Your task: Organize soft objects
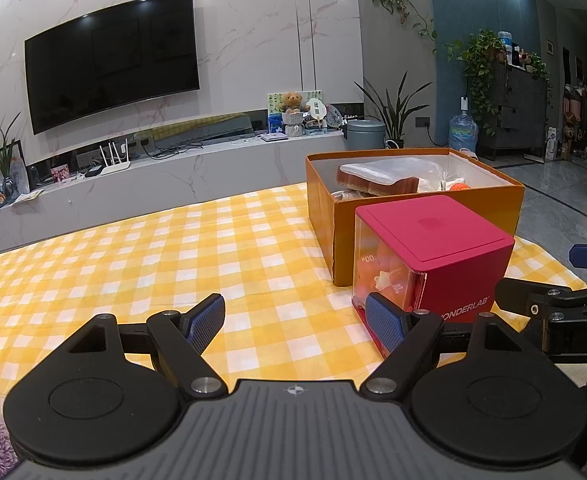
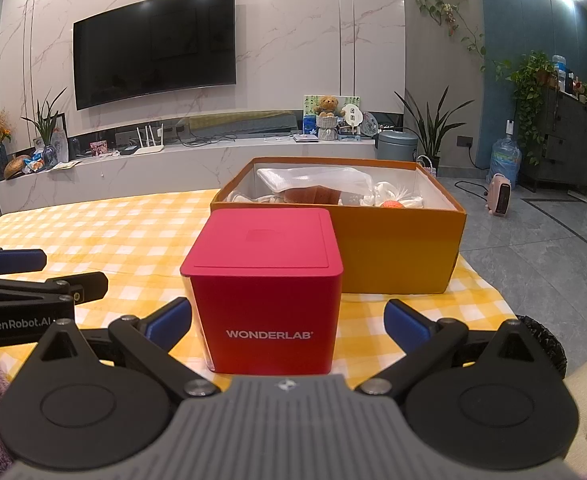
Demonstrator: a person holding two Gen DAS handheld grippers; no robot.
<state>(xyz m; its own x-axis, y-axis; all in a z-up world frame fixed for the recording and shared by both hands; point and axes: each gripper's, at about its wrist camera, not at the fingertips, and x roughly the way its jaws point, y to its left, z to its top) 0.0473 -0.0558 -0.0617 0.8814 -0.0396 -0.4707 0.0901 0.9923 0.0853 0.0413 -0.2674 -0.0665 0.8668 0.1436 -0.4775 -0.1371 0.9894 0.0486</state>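
On yellow checked tablecloth (image 2: 133,236): red cube (image 2: 265,280), orange box (image 2: 397,256); TV (image 2: 153,44) behind.

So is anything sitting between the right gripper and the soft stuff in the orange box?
Yes. The red Wonderlab cube stands on the yellow checked cloth directly ahead of the right gripper, between its open jaws, in front of the orange box. The bagged soft items lie inside, behind the cube.

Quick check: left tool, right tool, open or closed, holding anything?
Left tool: open, empty.
Right tool: open, straddling the red box, not gripping it.
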